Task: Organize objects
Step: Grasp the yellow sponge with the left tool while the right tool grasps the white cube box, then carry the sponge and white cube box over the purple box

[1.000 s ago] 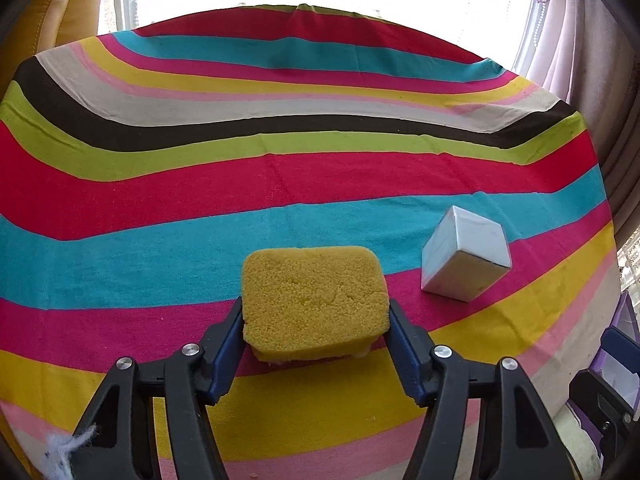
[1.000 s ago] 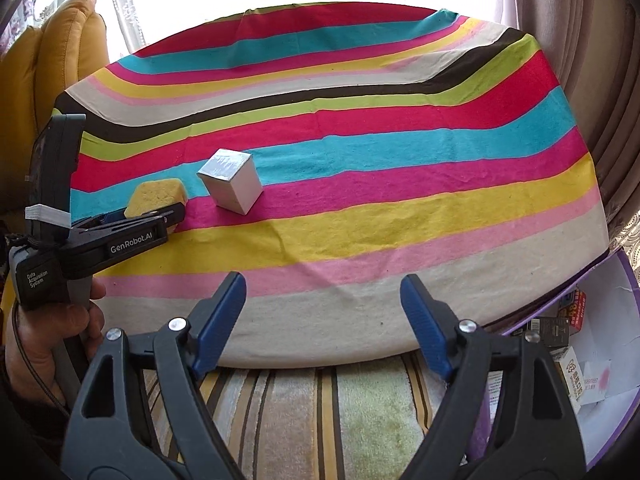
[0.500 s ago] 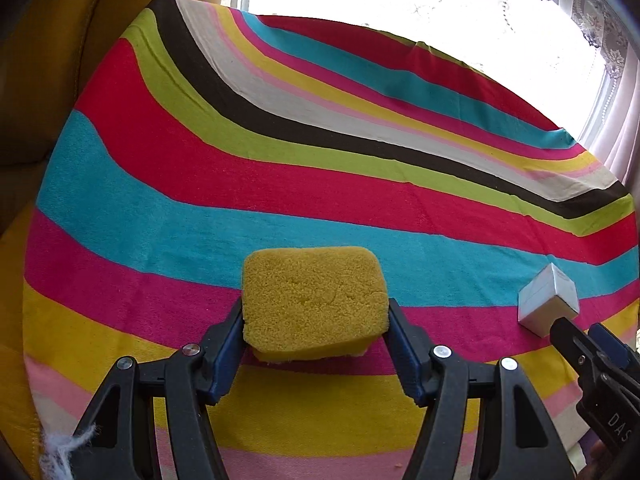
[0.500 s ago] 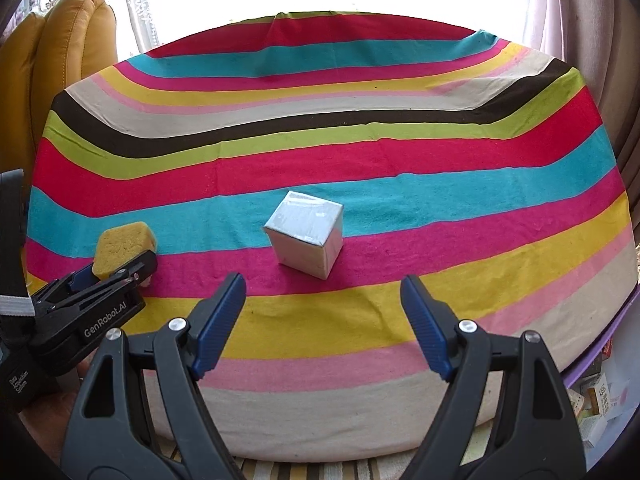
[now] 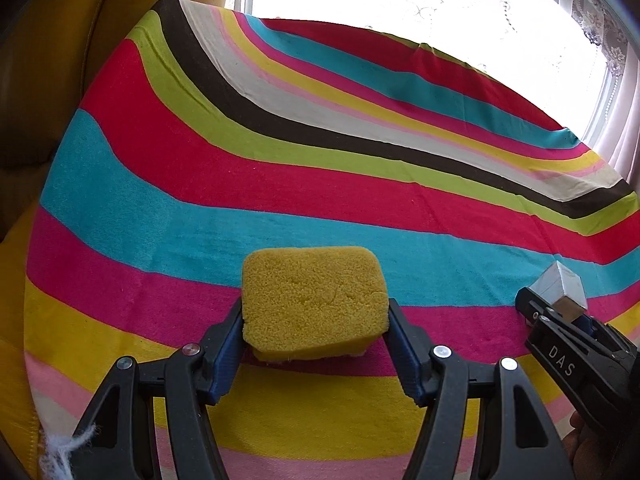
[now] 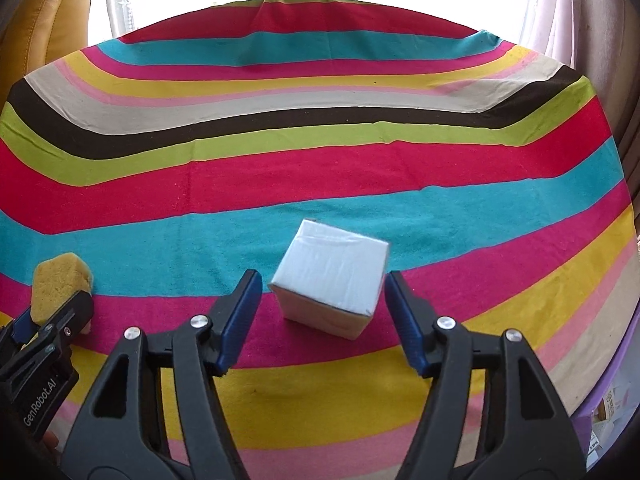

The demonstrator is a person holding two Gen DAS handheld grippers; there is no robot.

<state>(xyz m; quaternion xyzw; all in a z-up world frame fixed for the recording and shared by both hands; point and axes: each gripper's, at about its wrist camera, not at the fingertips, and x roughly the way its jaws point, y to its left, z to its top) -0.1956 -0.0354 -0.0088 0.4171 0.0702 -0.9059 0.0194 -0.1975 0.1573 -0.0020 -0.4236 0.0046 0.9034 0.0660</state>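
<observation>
Closing right tongs [image 6: 322,312] have just narrowed round white box [image 6: 330,276], not yet touching; centre & square up w/ faces. Left tongs [image 5: 316,344] pinch sponge [image 5: 314,302].

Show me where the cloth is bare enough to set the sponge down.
Bare: the whole far half of the striped cloth beyond the white box, up to the window edge. Crowded: the near strip, where the left gripper holds the sponge and the right gripper, just closing, straddles the box.
</observation>
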